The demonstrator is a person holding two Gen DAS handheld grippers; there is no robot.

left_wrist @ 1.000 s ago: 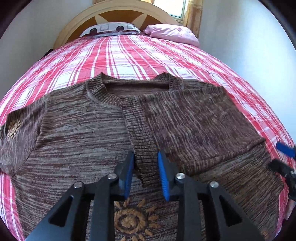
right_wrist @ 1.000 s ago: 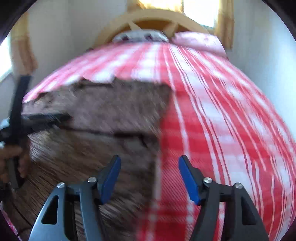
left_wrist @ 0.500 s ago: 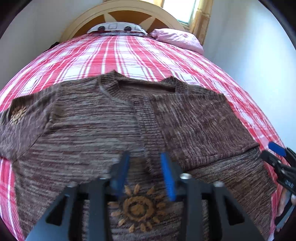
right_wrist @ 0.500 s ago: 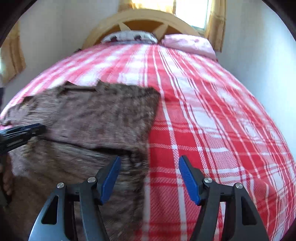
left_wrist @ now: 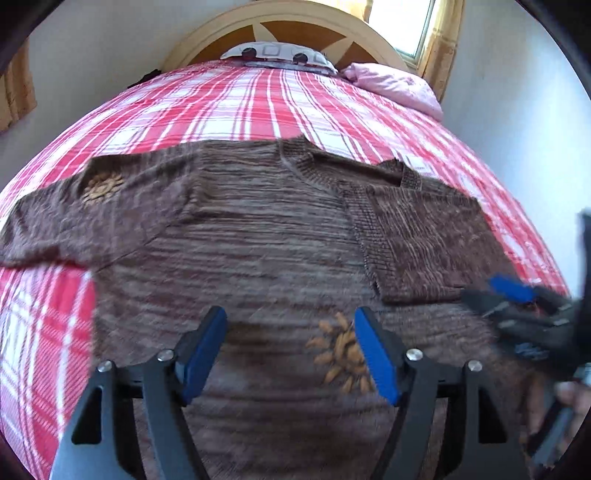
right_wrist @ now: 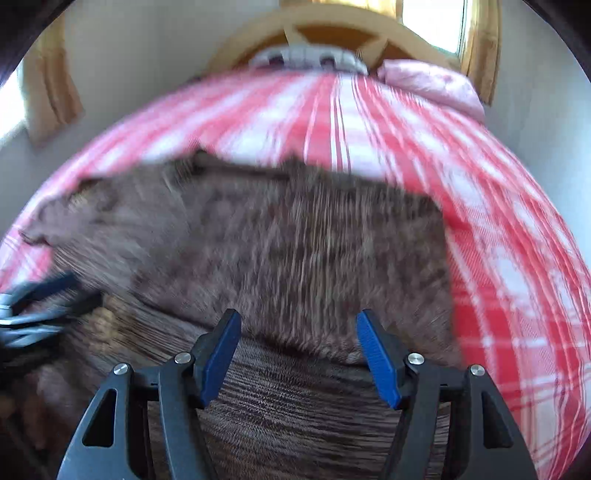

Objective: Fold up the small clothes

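A brown knit sweater (left_wrist: 258,236) lies flat on the bed, with orange sun motifs on its chest (left_wrist: 341,350) and left sleeve (left_wrist: 101,186). Its right sleeve (left_wrist: 424,240) is folded in over the body; the left sleeve is spread out. My left gripper (left_wrist: 291,350) is open and empty above the sweater's lower middle. My right gripper (right_wrist: 299,354) is open and empty above the lower edge of the folded sleeve (right_wrist: 314,258); it also shows at the right edge of the left wrist view (left_wrist: 524,310). The right wrist view is blurred.
The bed has a red and white plaid cover (left_wrist: 258,99). A wooden headboard (left_wrist: 288,26), a patterned pillow (left_wrist: 277,51) and a pink pillow (left_wrist: 395,85) are at the far end. White walls flank the bed.
My left gripper has opened wide, let go of the folded sleeve's cuff and shifted left. My right gripper has moved left from the sweater's right edge to over the sweater.
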